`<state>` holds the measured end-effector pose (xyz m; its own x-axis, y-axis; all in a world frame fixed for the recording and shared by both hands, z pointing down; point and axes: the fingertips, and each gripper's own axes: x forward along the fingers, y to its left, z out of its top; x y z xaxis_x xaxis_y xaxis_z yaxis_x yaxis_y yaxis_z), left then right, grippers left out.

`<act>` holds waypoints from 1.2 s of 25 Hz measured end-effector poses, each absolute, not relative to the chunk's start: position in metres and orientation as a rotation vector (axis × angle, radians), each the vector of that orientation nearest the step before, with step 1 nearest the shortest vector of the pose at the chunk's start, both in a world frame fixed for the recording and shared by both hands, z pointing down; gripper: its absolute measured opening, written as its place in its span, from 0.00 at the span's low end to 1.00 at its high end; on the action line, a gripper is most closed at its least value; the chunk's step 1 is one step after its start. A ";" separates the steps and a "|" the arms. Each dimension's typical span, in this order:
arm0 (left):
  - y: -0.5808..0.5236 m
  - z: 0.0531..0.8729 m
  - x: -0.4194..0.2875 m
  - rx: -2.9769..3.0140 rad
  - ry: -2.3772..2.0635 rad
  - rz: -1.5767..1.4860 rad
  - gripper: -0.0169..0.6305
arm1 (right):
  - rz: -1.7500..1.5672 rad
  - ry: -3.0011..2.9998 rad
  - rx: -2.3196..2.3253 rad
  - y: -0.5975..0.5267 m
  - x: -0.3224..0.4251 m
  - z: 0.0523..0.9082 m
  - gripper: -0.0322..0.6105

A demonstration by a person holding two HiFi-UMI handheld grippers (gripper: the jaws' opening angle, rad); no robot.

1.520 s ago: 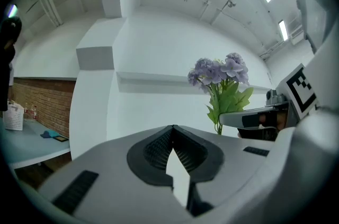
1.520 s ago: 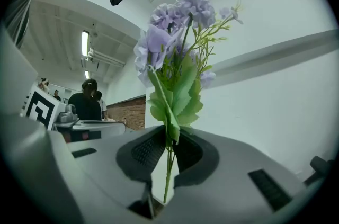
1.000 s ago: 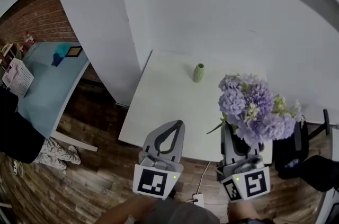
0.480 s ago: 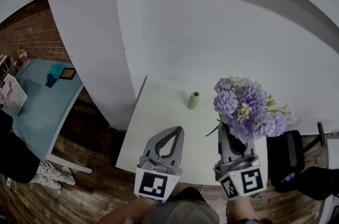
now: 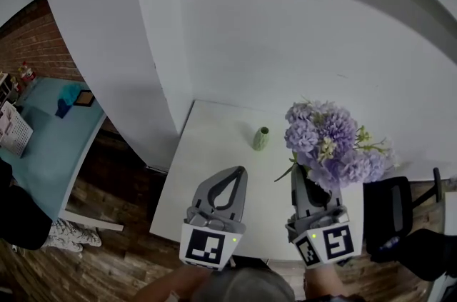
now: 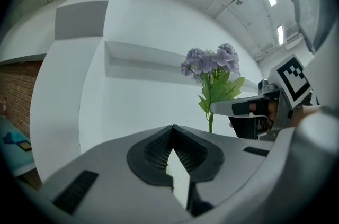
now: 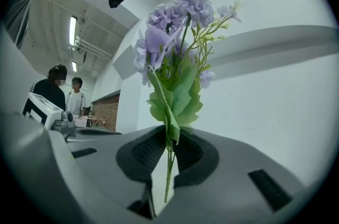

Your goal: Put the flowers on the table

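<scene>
A bunch of purple flowers [image 5: 330, 142] with green leaves stands upright in my right gripper [image 5: 300, 176], which is shut on the thin green stems [image 7: 168, 164]. In the right gripper view the blooms [image 7: 175, 21] rise above the jaws. My left gripper [image 5: 230, 178] is beside it to the left, shut with nothing in it; its tips meet [image 6: 173, 127]. Both grippers hang over the near edge of the white table [image 5: 207, 172]. A small green vase [image 5: 261, 138] stands on the table beyond them. The left gripper view shows the flowers [image 6: 212, 61] and the right gripper [image 6: 249, 107].
A white wall and a jutting column [image 5: 121, 43] rise right behind the table. A light blue table [image 5: 43, 143] with small items stands at the left over the wooden floor. A black chair [image 5: 389, 204] is at the right. Two people [image 7: 53, 90] stand far off.
Both grippers have moved forward together with the flowers, from in front of the table to over its near edge. The table and vase now appear closer and lower in the head view.
</scene>
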<state>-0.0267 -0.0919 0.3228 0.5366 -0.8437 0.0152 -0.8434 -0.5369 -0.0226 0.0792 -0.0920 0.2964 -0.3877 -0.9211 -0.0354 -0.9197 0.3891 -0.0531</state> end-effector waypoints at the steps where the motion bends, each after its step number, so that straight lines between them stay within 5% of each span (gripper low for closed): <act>1: -0.096 0.328 -0.023 -2.743 1.508 -0.040 0.04 | -0.047 2.572 -1.699 -0.096 0.083 0.302 0.12; 30: -0.073 0.363 0.011 -2.827 1.491 -0.079 0.04 | -0.006 2.615 -1.680 -0.100 0.090 0.306 0.11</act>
